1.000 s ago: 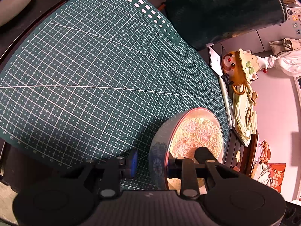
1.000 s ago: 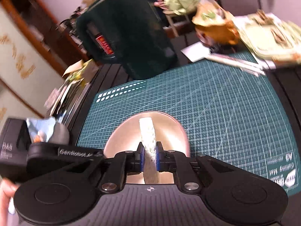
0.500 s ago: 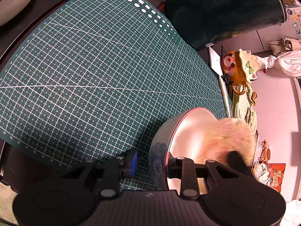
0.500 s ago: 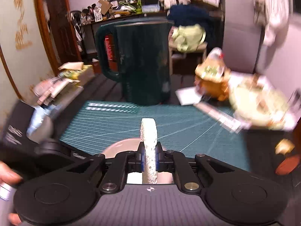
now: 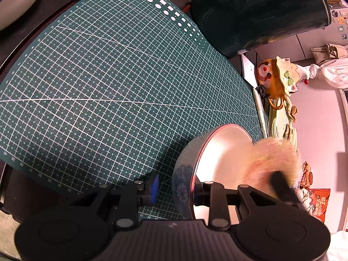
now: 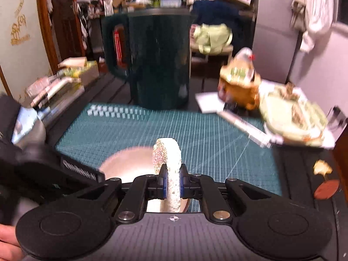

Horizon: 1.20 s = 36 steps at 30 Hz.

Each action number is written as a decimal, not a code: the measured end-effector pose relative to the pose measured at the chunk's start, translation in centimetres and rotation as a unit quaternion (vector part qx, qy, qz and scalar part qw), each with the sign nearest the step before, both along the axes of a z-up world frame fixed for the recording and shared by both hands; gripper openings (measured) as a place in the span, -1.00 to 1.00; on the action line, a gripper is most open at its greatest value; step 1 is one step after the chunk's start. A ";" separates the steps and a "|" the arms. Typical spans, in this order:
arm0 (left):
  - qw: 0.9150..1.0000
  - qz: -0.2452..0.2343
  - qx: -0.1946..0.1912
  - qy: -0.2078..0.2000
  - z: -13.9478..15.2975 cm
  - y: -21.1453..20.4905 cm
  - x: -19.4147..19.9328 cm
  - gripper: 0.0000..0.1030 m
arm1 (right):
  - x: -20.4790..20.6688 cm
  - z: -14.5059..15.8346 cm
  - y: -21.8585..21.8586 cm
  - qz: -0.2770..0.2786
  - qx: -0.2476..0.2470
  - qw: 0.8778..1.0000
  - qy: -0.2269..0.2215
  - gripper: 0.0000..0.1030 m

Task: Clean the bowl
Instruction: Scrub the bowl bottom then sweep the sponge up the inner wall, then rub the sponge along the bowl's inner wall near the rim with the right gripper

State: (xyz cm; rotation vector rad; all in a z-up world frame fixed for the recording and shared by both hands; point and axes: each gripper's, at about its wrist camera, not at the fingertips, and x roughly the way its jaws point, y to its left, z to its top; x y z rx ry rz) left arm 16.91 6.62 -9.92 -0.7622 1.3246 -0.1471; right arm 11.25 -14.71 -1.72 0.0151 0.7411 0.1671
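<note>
**Bowl clamped by the rim, sponge held just over it**

The left tool was clamped on the bowl, one blue pad outside the patterned wall, the other finger inside against the pale interior, the rim pinched between them. The bowl sat at the near right corner of the green cutting mat, tipped so its open face turned to the right in the left wrist view. The inside looked smooth and shiny, with nothing I could make out in it.

Over on the right, the right tool was closed tight on the sponge, a pale speckled pad standing on edge between the blue pads and poking up past the fingertips. In the left wrist view that sponge was only a blurred pinkish smear at the right side of the bowl's mouth, with a dark finger of the tool below it; whether it touched the rim there I could not tell. From the right wrist view, the bowl showed just under and to the left of the sponge.

At the far edge of the mat stood a big dark green jug with a handle on its left. To the far right on the dark counter were an orange clown-faced figurine and a pale green dish, with a long white pen along the mat's right edge. A person's hand showed at the near left corner.
</note>
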 end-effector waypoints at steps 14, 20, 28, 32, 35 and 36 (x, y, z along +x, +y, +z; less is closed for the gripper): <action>1.000 -0.001 0.001 -0.001 -0.1 0.1 0.4 -0.44 | 1.1 -3.1 1.1 0.013 -0.030 0.998 0.054 -0.82; 1.000 0.000 0.000 -0.001 -0.3 0.1 0.7 -0.44 | 0.0 0.4 0.6 0.018 -0.020 1.000 -0.012 -0.82; 1.000 -0.002 0.000 -0.002 -0.4 0.2 0.6 -0.44 | 1.7 -3.9 1.5 0.037 0.024 0.996 0.079 -0.81; 1.000 -0.001 -0.001 -0.001 -0.4 0.0 0.6 -0.43 | 1.8 -3.4 0.4 0.007 -0.010 0.998 0.066 -0.82; 1.000 -0.002 0.000 -0.001 -0.4 -0.1 0.5 -0.44 | 1.2 -1.9 0.3 0.002 -0.028 0.999 0.031 -0.82; 1.000 -0.002 0.000 -0.001 -0.4 -0.1 0.5 -0.44 | 1.0 -1.2 0.3 0.002 -0.030 0.999 0.016 -0.82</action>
